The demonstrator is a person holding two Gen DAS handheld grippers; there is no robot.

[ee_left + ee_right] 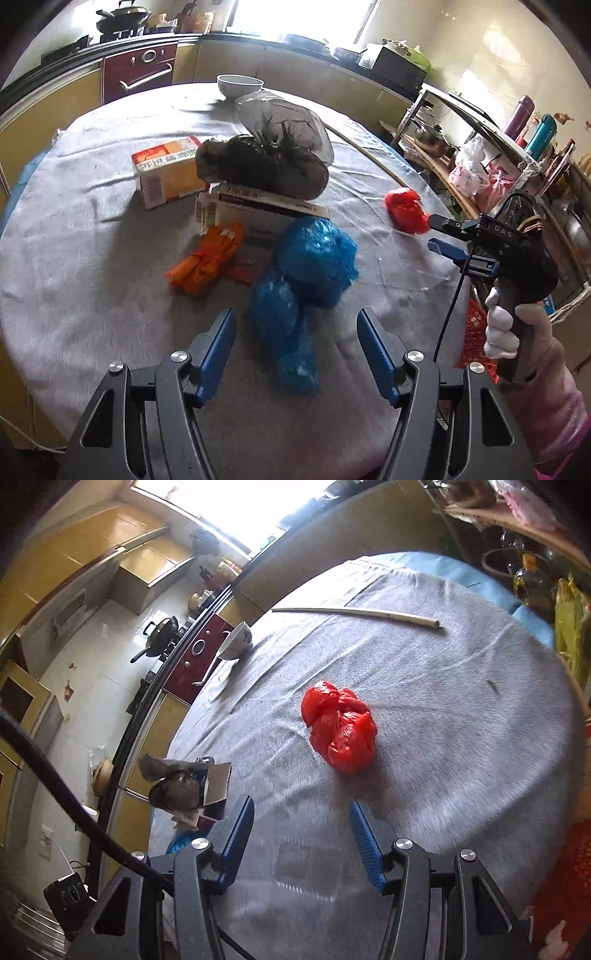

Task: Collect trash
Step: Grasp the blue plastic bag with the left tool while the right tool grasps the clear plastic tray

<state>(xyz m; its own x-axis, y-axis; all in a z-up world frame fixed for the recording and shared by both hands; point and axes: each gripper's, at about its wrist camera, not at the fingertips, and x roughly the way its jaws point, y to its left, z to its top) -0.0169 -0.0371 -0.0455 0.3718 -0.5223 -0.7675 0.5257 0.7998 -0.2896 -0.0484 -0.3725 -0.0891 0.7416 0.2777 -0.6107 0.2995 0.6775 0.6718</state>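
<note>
A round table draped in a grey, nappy cloth (92, 258) fills both views, with yellow kitchen cabinets (44, 110) curving behind it. In the middle of the left wrist view the trash lies clustered: a knotted grey-black plastic bag (266, 162), glossy and bulging, sits on a flat white cardboard box (258, 210), beside an orange-and-white carton (166, 173). Below them a crumpled blue plastic bag (310, 266) lies in two lumps, with a folded orange wrapper (207, 258) just to its left. A white ceramic bowl (240, 85) stands at the top centre. At centre right a crumpled red plastic bag (404, 210) lies apart from the pile.

The left gripper (295, 325) at the bottom has its fingers released, the blue bag's lower lump between them, seemingly untouched. The right gripper (437, 230), held by a white-gloved hand (506, 328), points at the red bag, fingers parted and empty; whether the upper tip touches it is unclear. In the right wrist view a pale thin stick (362, 613) lies beyond the red bag. The shelf clutter at the right edge is blurred.
</note>
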